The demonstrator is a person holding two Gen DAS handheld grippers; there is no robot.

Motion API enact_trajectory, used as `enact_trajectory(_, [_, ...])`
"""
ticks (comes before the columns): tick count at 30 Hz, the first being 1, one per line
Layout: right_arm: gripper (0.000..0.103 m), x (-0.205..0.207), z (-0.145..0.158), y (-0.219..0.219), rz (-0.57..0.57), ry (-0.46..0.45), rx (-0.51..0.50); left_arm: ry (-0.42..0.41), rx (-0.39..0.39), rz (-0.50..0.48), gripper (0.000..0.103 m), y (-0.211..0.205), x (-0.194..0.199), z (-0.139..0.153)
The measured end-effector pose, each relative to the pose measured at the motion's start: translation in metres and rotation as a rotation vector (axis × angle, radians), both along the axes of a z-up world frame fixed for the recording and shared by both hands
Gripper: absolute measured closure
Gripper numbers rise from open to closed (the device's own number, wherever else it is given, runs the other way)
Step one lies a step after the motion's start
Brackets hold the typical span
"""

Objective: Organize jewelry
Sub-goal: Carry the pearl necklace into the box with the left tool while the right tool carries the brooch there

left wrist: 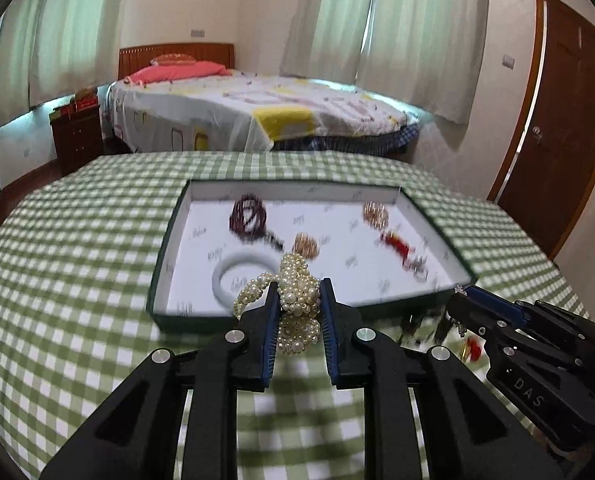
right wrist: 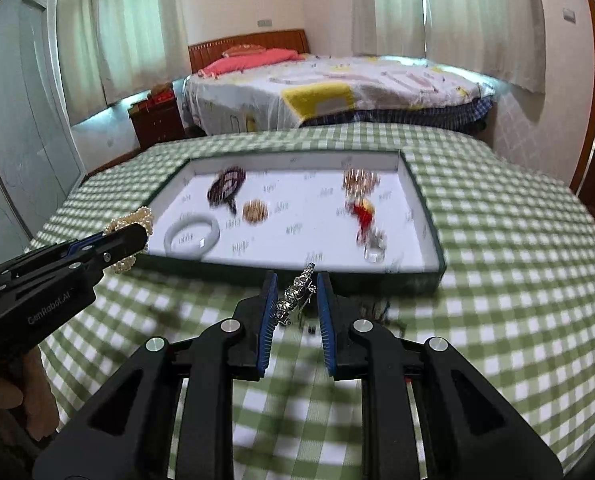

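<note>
Above bench near edge: left gripper [left wrist: 299, 308] fingers grasp pearl bracelet [left wrist: 297, 300], bulky cluster, may slip; right gripper [right wrist: 295, 300] fingers pinch silver chain [right wrist: 297, 294], loose end may snag tray [right wrist: 417, 196] rim.

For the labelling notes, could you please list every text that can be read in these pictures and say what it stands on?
"DAS": on the right gripper body, left wrist view.
"GenRobot.AI": on the left gripper body, right wrist view.
Small dark printed marks on the tray lining: too blurred to read.

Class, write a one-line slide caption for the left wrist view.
Left tool grips a pearl bracelet before the jewelry tray on a green-checked tablecloth.
</note>
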State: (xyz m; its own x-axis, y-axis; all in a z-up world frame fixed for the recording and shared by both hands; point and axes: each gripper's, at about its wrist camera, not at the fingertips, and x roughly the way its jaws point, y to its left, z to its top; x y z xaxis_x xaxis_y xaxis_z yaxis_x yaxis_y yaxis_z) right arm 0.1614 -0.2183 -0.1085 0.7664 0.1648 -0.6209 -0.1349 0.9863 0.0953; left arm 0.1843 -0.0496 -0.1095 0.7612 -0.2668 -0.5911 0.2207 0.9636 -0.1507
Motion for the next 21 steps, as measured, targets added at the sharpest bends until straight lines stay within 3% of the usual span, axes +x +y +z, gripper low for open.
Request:
enact_trajectory(7, [0.083, 0.034, 0.022, -0.003, 0.02, -0.072, 0.013, -0.085, -0.024, -0.004, 0.083, -0.011, 0.025, 0.02])
enact_trajectory(11, [0.083, 0.056, 0.026, -0.006, 0.024, -0.084, 0.01, -0.091, -0.036, -0.013, 0.083, -0.02, 0.042, 0.02])
enact_trajectory(21, [0.083, 0.095, -0.021, -0.004, 0.073, 0.053, -0.021, 0.08, 0.0, -0.047, 0.083, -0.039, 0.074, -0.035])
